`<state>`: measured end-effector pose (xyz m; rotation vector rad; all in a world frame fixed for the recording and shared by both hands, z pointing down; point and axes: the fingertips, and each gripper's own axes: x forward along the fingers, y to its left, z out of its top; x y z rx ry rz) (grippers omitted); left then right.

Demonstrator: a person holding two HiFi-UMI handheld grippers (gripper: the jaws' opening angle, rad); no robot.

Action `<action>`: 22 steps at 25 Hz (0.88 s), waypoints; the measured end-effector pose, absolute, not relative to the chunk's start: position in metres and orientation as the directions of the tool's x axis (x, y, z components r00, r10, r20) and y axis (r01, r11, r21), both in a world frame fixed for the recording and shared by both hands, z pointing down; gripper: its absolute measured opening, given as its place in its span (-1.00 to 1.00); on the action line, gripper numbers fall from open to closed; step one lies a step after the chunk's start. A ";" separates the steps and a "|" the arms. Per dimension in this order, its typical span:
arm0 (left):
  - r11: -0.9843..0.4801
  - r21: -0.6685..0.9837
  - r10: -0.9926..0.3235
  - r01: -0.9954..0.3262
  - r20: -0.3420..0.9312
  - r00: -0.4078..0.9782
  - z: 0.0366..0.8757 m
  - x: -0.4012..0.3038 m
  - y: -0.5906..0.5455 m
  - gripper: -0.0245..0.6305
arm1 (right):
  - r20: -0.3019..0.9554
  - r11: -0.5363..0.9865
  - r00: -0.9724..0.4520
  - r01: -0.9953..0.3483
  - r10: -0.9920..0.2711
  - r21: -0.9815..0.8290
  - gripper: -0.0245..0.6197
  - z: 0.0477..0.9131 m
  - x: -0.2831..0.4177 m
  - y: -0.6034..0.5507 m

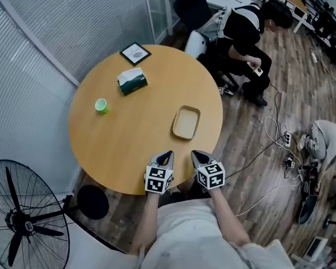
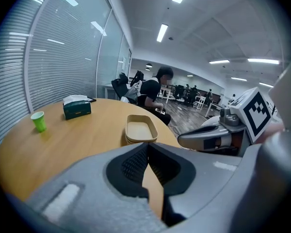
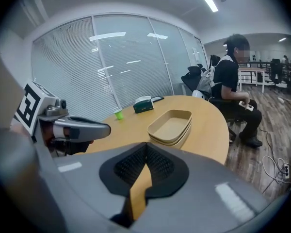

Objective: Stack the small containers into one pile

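A round wooden table [image 1: 129,144] is seen from above, with the tan containers [image 1: 186,122] nested in one pile near its right edge. Left of the pile, well apart from it, a small green cup [image 1: 101,105] is stood upright. Beyond the pile and to its left, a dark green tissue box [image 1: 132,81] is placed, and farther back a black-framed card [image 1: 135,53]. The left gripper [image 1: 166,157] and right gripper [image 1: 197,154] are held side by side at the table's edge on the near side of the pile, clear of it. Both pairs of jaws are clenched with nothing between them. A wall of blinds [image 1: 61,21] is seen left of the pile, a standing fan [image 1: 22,223] to its near left, and a seated person [image 1: 249,32] behind it. Cables [image 1: 274,133] are strewn over the plank floor [image 1: 257,167] to its right.
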<state>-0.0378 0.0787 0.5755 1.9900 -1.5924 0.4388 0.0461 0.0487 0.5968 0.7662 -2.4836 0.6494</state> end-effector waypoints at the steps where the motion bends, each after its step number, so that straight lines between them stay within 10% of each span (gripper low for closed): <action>1: -0.132 0.216 -0.794 -0.967 0.562 0.234 0.573 -0.038 0.076 -0.91 | 0.545 0.742 -0.745 -0.601 -0.385 -0.297 -0.92 0.594 0.045 0.045; 22: 0.084 0.194 -0.826 -0.977 0.562 0.041 0.564 -0.005 0.054 -0.91 | 0.513 0.884 -0.843 -0.354 -0.159 -0.307 -0.92 0.581 0.060 0.007</action>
